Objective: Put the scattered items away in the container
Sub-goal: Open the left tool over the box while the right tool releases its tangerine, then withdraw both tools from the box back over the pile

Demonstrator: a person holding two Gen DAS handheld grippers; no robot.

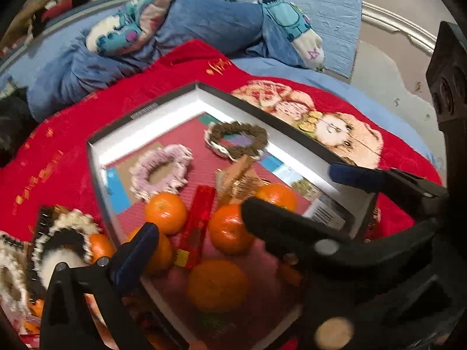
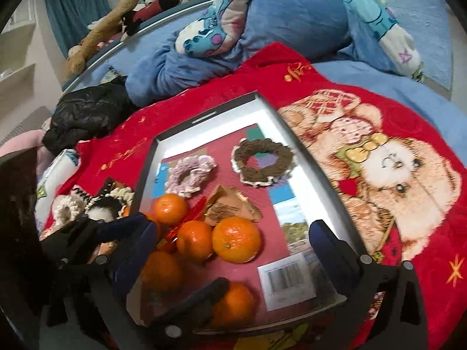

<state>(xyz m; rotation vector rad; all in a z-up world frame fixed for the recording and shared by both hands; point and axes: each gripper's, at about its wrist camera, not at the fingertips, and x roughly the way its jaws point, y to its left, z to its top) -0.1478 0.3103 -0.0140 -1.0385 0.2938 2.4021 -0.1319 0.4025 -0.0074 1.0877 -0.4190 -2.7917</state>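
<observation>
Box (image 2: pixel 280 122) on red blanket (image 2: pixel 423 227): tangerines (image 2: pixel 236 239), two scrunchies (image 2: pixel 262 163). Left gripper (image 1: pixel 201 221) and right gripper (image 2: pixel 233 233): jaws released, empty.

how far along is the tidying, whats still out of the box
Mostly done: the box already holds several oranges, the pink scrunchie, the brown scrunchie, a red lighter and a gold wrapper. Both grippers are open and empty. Left outside: the black-and-white scrunchie, a comb and an orange.
</observation>
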